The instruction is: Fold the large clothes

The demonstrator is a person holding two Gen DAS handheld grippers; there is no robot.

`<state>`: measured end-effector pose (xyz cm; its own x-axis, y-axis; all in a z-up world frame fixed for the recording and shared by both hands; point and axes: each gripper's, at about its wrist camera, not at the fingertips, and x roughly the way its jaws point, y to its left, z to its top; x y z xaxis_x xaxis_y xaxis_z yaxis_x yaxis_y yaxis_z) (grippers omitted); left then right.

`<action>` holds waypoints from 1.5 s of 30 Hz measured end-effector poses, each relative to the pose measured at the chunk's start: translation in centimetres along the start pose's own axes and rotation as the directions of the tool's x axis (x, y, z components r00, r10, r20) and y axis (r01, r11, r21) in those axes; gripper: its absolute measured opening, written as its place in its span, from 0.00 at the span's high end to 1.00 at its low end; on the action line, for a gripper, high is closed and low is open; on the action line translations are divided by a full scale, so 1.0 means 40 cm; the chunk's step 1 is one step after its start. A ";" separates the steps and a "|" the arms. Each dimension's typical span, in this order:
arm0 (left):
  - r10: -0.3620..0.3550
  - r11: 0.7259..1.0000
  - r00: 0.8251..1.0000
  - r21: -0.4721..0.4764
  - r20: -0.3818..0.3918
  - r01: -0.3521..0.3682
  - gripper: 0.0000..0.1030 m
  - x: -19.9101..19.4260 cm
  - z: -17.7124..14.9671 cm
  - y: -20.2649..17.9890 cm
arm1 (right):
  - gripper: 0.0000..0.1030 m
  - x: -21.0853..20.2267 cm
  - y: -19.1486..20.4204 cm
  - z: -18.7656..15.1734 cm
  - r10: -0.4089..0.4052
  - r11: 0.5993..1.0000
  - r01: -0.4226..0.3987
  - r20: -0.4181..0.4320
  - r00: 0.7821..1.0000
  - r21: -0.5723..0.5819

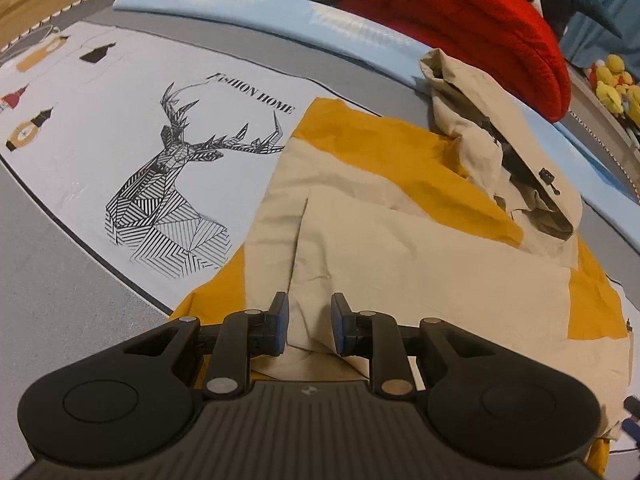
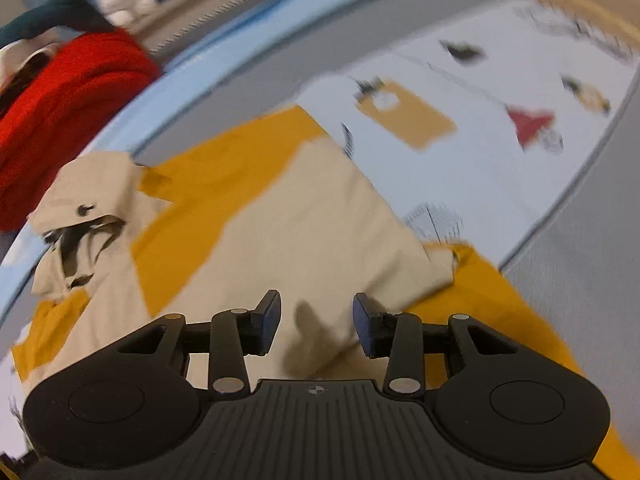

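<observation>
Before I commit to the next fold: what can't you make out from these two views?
- Near hem of the beige and mustard hooded jacket: left wrist view, hidden behind the left gripper.
- Fabric under the open right gripper: right wrist view, motion-blurred; contact unclear.
- Printed bedsheet motifs: right wrist view, smeared.
- Folded red blanket: cut off by the top edge.

a beige and mustard-yellow hooded jacket (image 1: 400,240) lies partly folded and flat on the printed sheet, beige panels doubled over the yellow ones with a crease down the middle, its crumpled hood (image 1: 500,152) with a dark lining bunched at 1 o'clock, yellow hem edges showing at 7 and 4 o'clock.
</observation>
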<state>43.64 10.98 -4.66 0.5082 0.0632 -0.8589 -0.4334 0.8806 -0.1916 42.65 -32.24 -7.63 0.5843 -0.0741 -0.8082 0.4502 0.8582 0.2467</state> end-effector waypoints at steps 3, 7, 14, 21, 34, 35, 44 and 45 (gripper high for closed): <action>-0.003 0.999 0.999 0.039 0.035 0.002 0.77 -0.022 -0.001 -0.024 | 0.59 -0.027 0.016 0.001 0.002 0.998 0.000 0.029 1.000 -0.067; -0.016 0.993 0.995 0.122 0.098 0.004 0.75 -0.058 -0.007 -0.070 | 0.59 -0.065 0.030 -0.005 0.012 0.990 -0.004 0.060 0.998 -0.138; -0.062 0.967 0.981 0.254 0.183 0.014 0.75 -0.108 -0.033 -0.129 | 0.57 -0.134 0.037 -0.022 0.033 0.974 -0.009 0.102 0.994 -0.226; -0.115 0.927 0.959 0.374 0.258 0.011 0.75 -0.142 -0.052 -0.159 | 0.57 -0.174 0.024 -0.027 0.049 0.964 -0.012 0.132 0.990 -0.264; -0.189 0.895 0.938 0.444 0.291 0.043 0.79 -0.158 -0.007 -0.175 | 0.62 -0.197 -0.019 0.009 0.080 0.967 -0.039 0.157 0.984 -0.251; -0.187 0.895 0.939 0.445 0.290 0.040 0.80 -0.152 0.011 -0.182 | 0.74 -0.196 -0.018 0.012 0.088 0.968 -0.048 0.156 0.984 -0.247; -0.231 0.882 0.941 0.462 0.247 0.095 0.80 0.002 0.293 -0.364 | 0.80 -0.183 -0.016 0.045 0.104 0.967 -0.061 0.164 0.981 -0.248; -0.226 0.891 0.943 0.442 0.245 0.098 0.80 0.029 0.326 -0.380 | 0.80 -0.179 -0.018 0.050 0.102 0.967 -0.060 0.161 0.982 -0.246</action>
<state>60.52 3.80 3.46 0.7591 -0.0242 -0.6505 -0.0070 0.9989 -0.0453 39.48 -33.33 -0.96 0.7281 -0.0673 -0.6821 0.2345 0.9596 0.1557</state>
